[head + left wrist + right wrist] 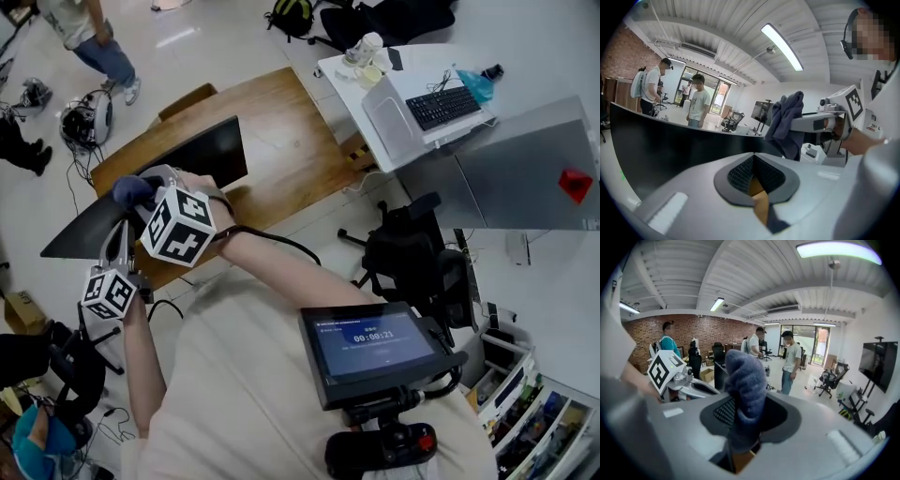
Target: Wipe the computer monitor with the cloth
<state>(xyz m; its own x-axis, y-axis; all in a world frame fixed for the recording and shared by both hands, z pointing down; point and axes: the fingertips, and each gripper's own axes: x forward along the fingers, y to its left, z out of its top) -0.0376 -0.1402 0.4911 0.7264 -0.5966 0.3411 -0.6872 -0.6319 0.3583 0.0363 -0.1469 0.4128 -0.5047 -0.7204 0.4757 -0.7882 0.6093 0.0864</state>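
1. On the wooden table [291,150], the computer monitor [211,150] is my landmark. It is a dark panel, and in the head view its long axis runs from lower left to upper right.
2. Over the monitor's lower-left half, my right gripper [740,423] pinches the cloth [129,192], a blue-grey wad. The right gripper view shows the jaws clamped on it, with the wad bulging up past the tips.
3. Just beside the monitor's near long edge, toward its lower-left end, sits my left gripper [753,174]. Its jaws are pressed together with nothing between them.
4. From the left gripper view, the monitor's dark face spreads away to the left, and the cloth hangs at the panel's top edge on the right. I cannot tell whether the cloth is touching the monitor or only hovering close to it.
5. My judgement is that the coming move turns on the monitor's long axis. Most of the panel lies from the cloth toward the upper-right end. The wipe should therefore run along that axis, not across the short way.
6. The right gripper is the nearer one to the screen and carries the cloth. I judge the left gripper to be placed to steady the monitor near its lower-left end.
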